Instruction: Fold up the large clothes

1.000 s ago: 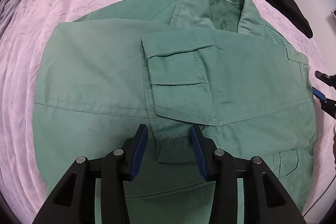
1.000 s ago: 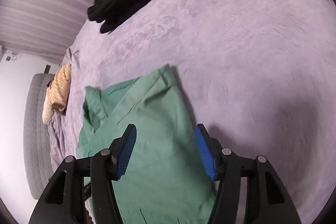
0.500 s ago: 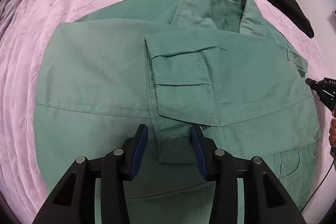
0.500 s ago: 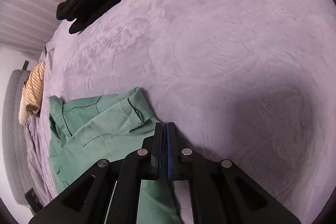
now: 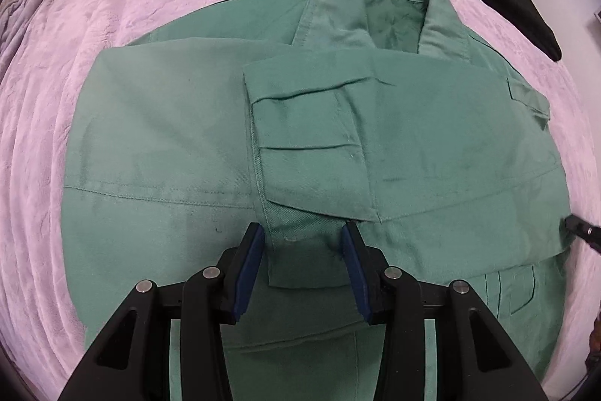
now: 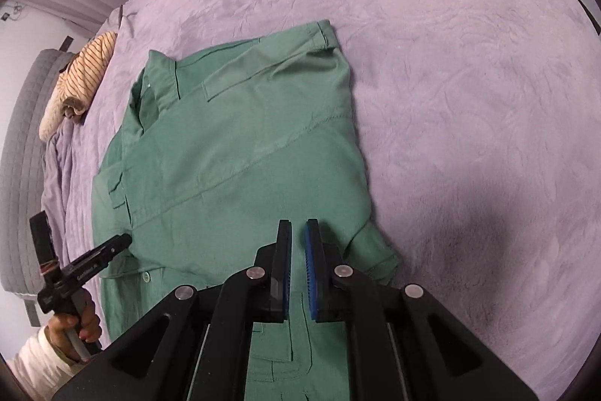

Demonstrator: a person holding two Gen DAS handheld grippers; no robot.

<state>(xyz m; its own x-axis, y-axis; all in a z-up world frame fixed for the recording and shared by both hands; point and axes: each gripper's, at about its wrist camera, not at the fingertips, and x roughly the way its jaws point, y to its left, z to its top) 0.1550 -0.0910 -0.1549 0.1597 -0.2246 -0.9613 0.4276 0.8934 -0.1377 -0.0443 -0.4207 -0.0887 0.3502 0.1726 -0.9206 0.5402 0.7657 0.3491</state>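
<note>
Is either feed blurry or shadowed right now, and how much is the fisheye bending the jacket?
Left wrist view: sharp and evenly lit; the fisheye bulges the jacket into a dome and black corners crop the frame. Right wrist view: also sharp, with a broad soft shadow on the blanket right of the right gripper, and the jacket's edges bow outward. No glare in either view.
</note>
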